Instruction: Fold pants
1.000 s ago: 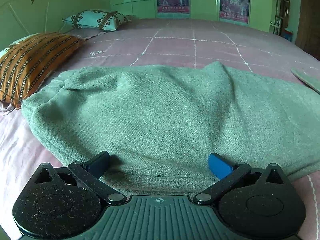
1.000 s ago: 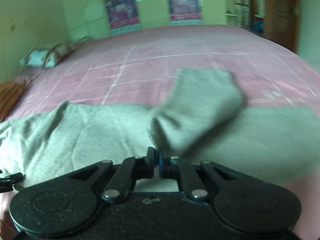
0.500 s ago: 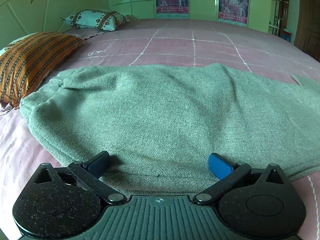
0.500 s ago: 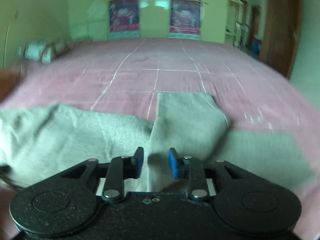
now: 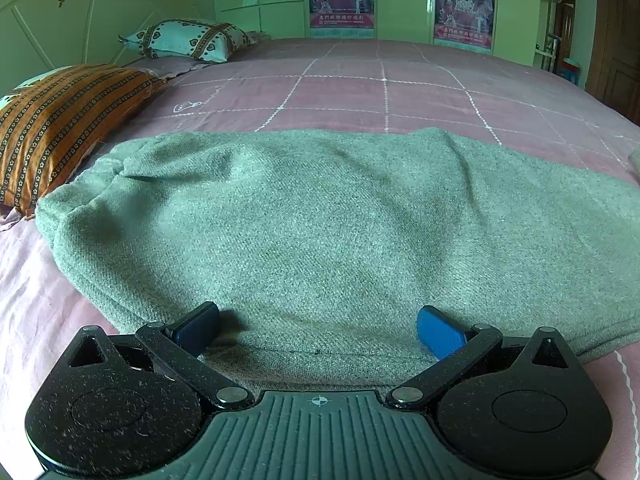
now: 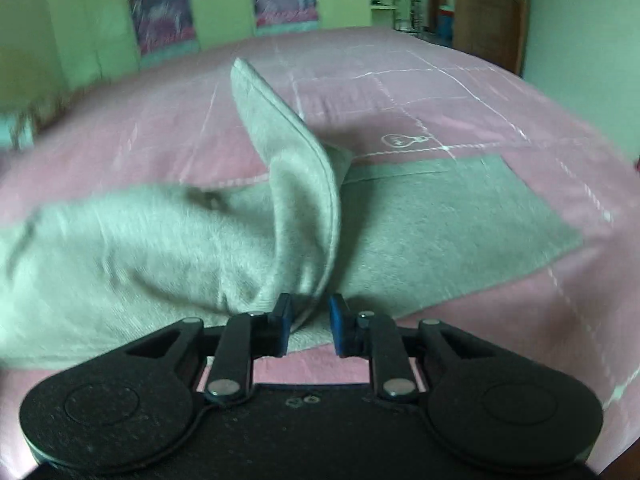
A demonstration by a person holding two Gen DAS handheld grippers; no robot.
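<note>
Grey-green pants (image 5: 340,232) sprawl across the pink bedsheet (image 5: 360,92); my left gripper (image 5: 318,328) gapes wide over their near edge, my right gripper (image 6: 308,322) half-open, gripping nothing, around a raised fold.

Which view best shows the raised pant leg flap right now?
Right wrist: the raised flap stands up ahead of the right gripper, hem visible. Left wrist shows only the flat pants.

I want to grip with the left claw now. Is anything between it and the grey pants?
Nothing visible: the open left claw already sits at the near edge of the grey knitted pants, fabric lying directly between its blue fingertips.
</note>
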